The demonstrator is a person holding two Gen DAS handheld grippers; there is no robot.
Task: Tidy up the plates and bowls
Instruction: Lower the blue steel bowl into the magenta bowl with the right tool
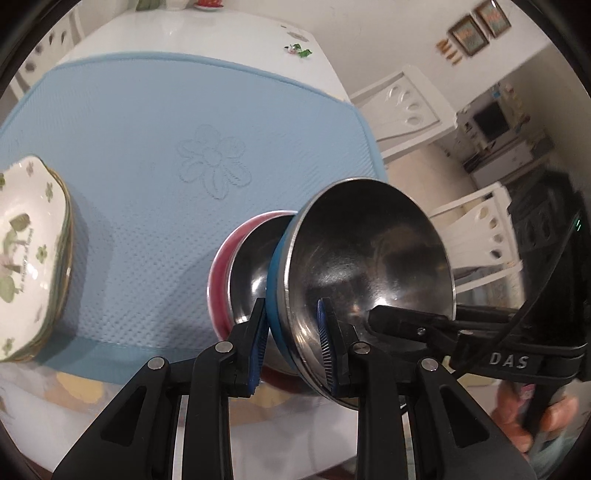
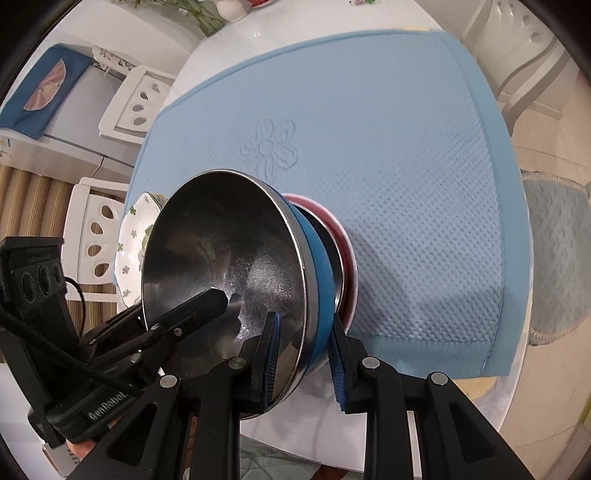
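Both tools clamped one blue bowl (image 1: 365, 273), steel-lined and blue outside, held tilted above the blue mat (image 1: 155, 147) on the white counter (image 1: 207, 33). The left tool (image 1: 291, 343) pinched its near rim, as did the right tool (image 2: 304, 354). Behind the blue bowl sat a red bowl (image 1: 221, 273), also steel-lined. A stack of white plates (image 1: 29, 258) with green leaf print rested at the mat's left edge. Legible lettering: "DAS" and "GenRobot" on the tool bodies.
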